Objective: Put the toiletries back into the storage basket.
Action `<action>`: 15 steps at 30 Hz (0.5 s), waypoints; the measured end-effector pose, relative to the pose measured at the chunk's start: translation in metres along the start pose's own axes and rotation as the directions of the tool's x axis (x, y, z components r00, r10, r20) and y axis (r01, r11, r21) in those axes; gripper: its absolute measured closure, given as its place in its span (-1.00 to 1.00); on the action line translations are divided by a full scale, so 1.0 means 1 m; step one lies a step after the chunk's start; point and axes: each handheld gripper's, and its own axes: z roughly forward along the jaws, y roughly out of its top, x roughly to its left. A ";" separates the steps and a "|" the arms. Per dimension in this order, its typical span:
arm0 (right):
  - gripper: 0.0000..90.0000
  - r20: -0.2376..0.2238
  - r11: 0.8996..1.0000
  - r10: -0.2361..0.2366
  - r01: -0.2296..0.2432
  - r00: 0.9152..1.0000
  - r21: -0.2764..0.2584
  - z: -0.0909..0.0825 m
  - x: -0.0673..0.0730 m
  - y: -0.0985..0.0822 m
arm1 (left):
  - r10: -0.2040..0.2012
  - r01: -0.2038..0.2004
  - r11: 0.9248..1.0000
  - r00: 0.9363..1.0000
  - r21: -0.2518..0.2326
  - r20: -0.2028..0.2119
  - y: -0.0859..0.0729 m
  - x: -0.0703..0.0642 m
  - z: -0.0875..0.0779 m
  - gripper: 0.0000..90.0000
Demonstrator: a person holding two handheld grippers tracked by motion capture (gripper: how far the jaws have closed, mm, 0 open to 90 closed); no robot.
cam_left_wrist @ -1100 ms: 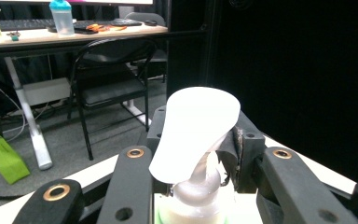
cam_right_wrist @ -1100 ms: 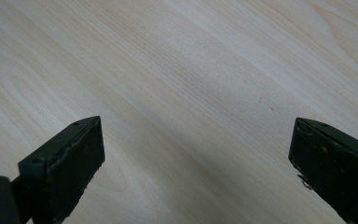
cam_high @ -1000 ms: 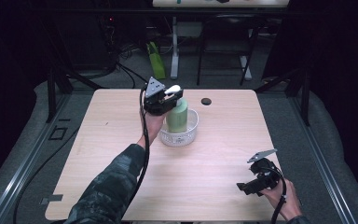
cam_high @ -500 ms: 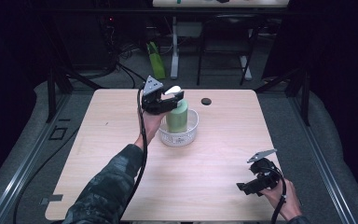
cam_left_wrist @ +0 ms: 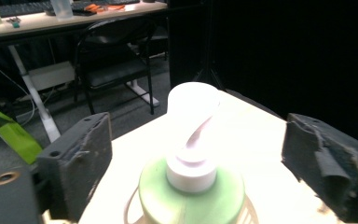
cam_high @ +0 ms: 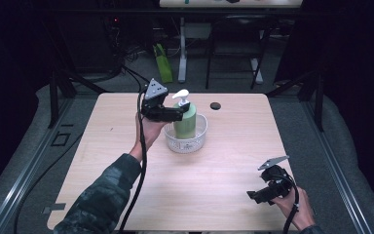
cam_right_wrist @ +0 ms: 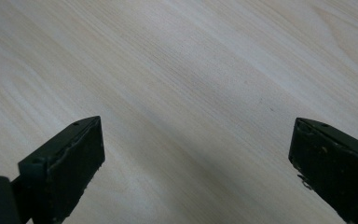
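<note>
The left claw (cam_high: pixel 177 113) had just been opening, its jaws wide on either side of the white pump (cam_left_wrist: pixel 193 116) of the green soap bottle (cam_high: pixel 185 122) without touching it. The bottle stood upright in a white basket (cam_high: pixel 198 139) near the worktop's (cam_high: pixel 233 195) far edge. The right claw (cam_high: pixel 253 195) gaped open over the near right corner.

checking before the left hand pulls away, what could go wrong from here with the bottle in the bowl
1. The left gripper, whose jaws have just been opening, has the bottle pump between its pads, untouched. Drawing back off-line could let a pad catch the pump and tip the bottle.
2. The bottle stands well above the bowl rim, so a knock may topple it over the rim or drag the bowl across the table.
</note>
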 end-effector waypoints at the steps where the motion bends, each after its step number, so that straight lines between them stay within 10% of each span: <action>1: -0.94 -0.001 1.000 0.004 -0.004 1.000 -0.002 0.000 0.000 0.000 | -0.001 0.001 1.000 1.000 0.011 0.003 0.001 0.000 -0.003 -0.87; 15: -0.94 0.000 1.000 0.008 -0.008 1.000 -0.001 0.000 0.001 0.001 | 0.002 -0.003 0.997 1.000 0.078 0.004 -0.005 -0.005 -0.047 -1.00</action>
